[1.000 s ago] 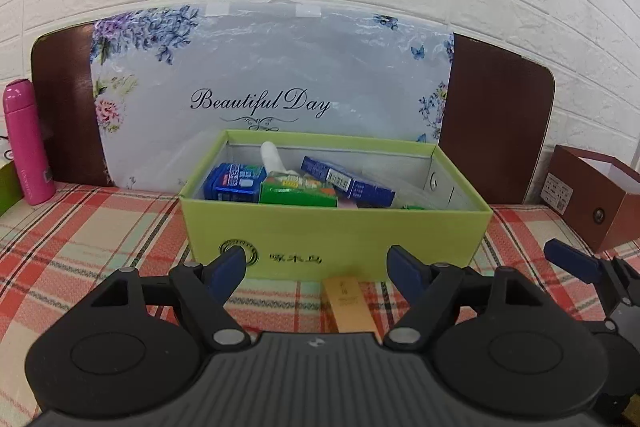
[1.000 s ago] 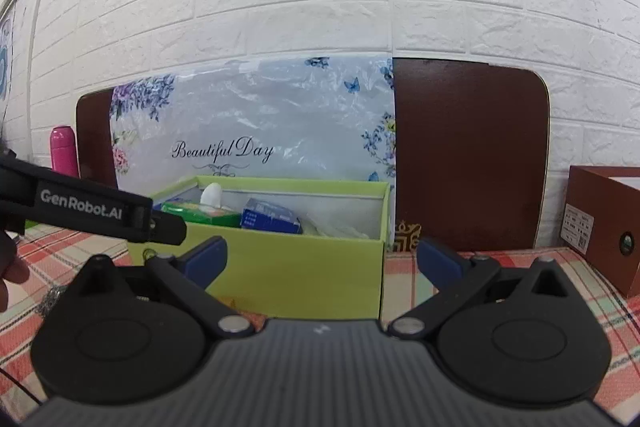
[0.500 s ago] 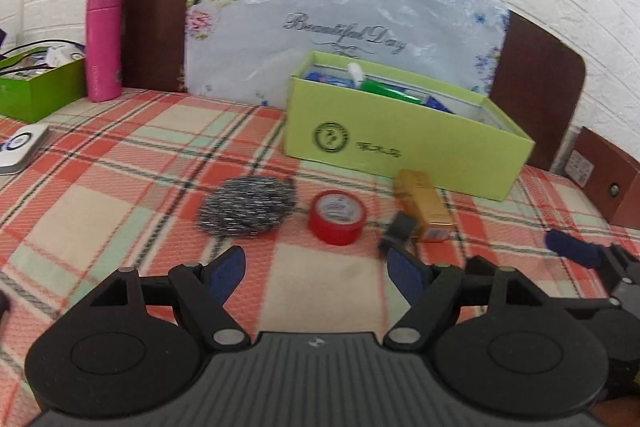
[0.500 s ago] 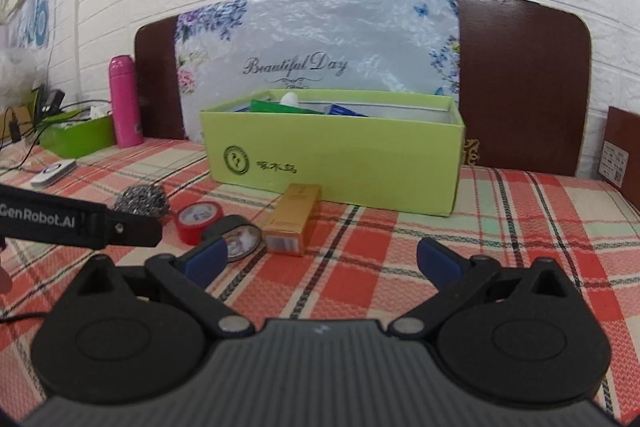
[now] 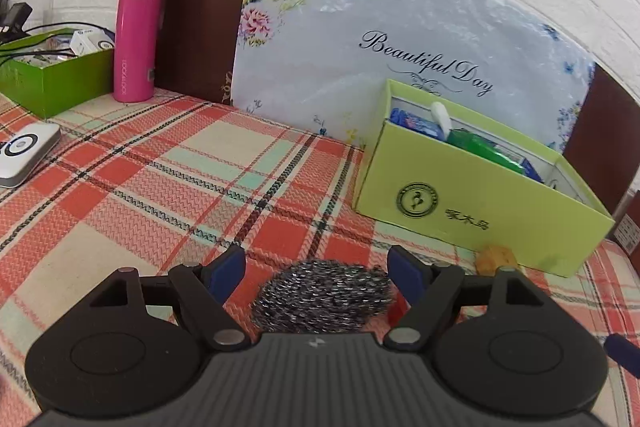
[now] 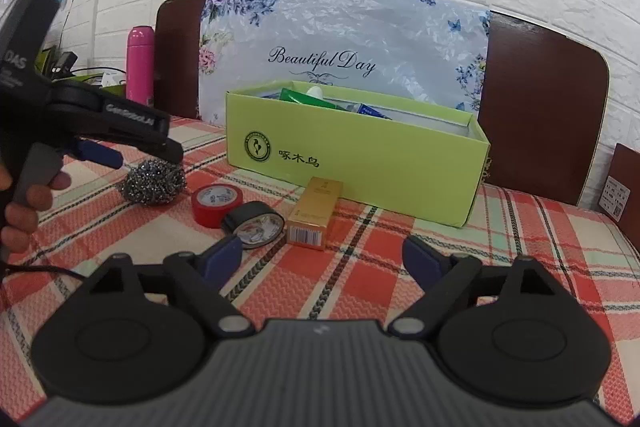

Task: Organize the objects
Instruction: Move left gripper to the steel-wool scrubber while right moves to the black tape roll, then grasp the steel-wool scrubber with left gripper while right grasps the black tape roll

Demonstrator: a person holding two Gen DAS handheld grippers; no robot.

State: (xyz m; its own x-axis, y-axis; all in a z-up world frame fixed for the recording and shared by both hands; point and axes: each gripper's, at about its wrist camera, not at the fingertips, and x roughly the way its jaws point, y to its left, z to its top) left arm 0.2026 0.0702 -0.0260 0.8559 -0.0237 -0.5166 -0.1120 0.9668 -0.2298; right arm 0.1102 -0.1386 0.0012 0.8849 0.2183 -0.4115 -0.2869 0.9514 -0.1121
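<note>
A steel wool scourer (image 5: pixel 324 301) lies on the plaid tablecloth between the fingers of my left gripper (image 5: pixel 318 263). That gripper is open and its pads do not press on the scourer. In the right wrist view the scourer (image 6: pixel 154 181) sits at the left under the left gripper, with a red tape roll (image 6: pixel 214 201), a black tape roll (image 6: pixel 256 223) and a small gold box (image 6: pixel 316 213) to its right. My right gripper (image 6: pixel 324 253) hovers over bare cloth just short of the black roll. Its jaws are closing with nothing between them.
A light green box (image 6: pixel 360 163) holding several packets stands behind the loose items. A floral board leans on the brick wall. A pink bottle (image 5: pixel 136 35), a darker green box (image 5: pixel 56 75) and a white device (image 5: pixel 24 151) are at the left. A brown box (image 6: pixel 626 187) is at the right.
My left gripper swung left and sank from facing the green box until the scourer lay between its fingers. The right gripper dropped toward the tape rolls and its fingers drew slightly closer.
</note>
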